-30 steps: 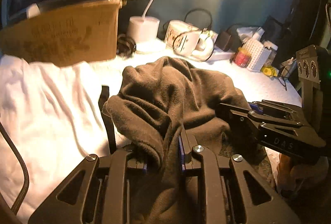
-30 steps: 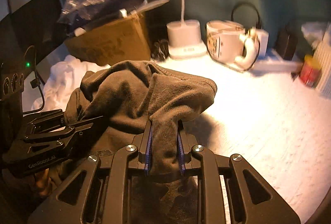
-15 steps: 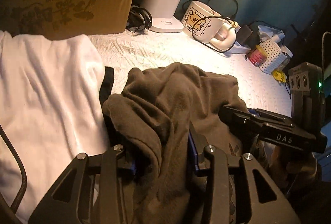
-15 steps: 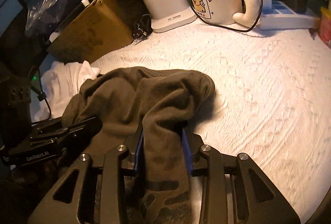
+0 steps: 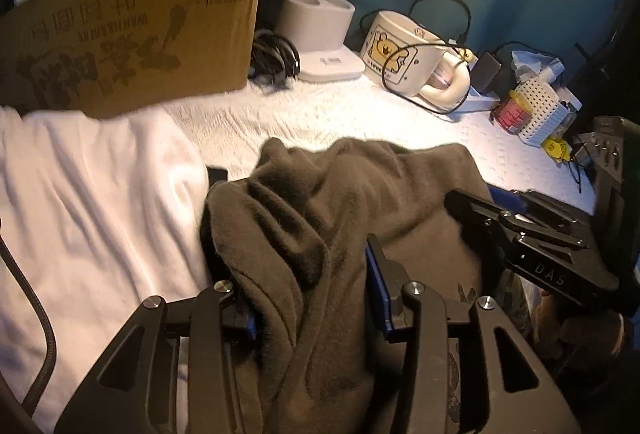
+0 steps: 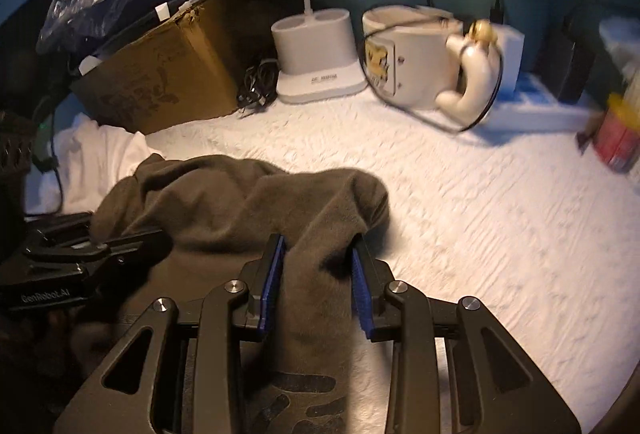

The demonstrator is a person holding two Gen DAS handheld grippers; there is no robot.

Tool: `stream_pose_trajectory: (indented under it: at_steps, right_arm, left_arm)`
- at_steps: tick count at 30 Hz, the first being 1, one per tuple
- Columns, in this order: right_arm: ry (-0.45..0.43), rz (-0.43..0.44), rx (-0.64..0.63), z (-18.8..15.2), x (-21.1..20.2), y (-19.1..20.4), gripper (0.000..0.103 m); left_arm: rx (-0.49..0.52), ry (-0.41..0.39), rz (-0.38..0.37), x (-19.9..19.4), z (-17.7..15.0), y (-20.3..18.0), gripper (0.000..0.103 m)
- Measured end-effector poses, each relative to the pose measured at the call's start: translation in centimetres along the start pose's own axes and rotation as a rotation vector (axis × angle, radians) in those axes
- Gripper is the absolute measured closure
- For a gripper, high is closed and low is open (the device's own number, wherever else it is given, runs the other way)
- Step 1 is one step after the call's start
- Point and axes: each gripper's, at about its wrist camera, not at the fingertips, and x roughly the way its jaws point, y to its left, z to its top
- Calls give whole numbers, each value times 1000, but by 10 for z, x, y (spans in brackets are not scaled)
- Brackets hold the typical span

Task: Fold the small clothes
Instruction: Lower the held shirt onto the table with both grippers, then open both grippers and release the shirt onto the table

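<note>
Both jaws just opened, left gripper (image 5: pixel 312 294) and right gripper (image 6: pixel 316 286) released round the brown garment (image 5: pixel 360 201); back out straight so the fold stays.

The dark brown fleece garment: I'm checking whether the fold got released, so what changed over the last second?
Both grippers let go: the left gripper and right gripper have just been opening, and the dark brown fleece garment, earlier lifted, has sunk onto the white textured cover, lying loosely between them. The white cloth stayed put.
</note>
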Motion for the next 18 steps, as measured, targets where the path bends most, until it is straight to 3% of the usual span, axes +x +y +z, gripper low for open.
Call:
stream_pose_trajectory:
  at_steps: [4, 8, 18]
  right_arm:
    - [-58, -167, -90, 3, -9, 3, 70]
    - [-32, -182, -97, 2, -7, -6, 70]
    - [-20, -202, -79, -4, -18, -10, 70]
  left_arm:
    - [90, -17, 47, 3, 5, -8, 60]
    - [65, 20, 54, 19, 6, 1, 57]
    - [54, -53, 130, 10, 13, 5, 54]
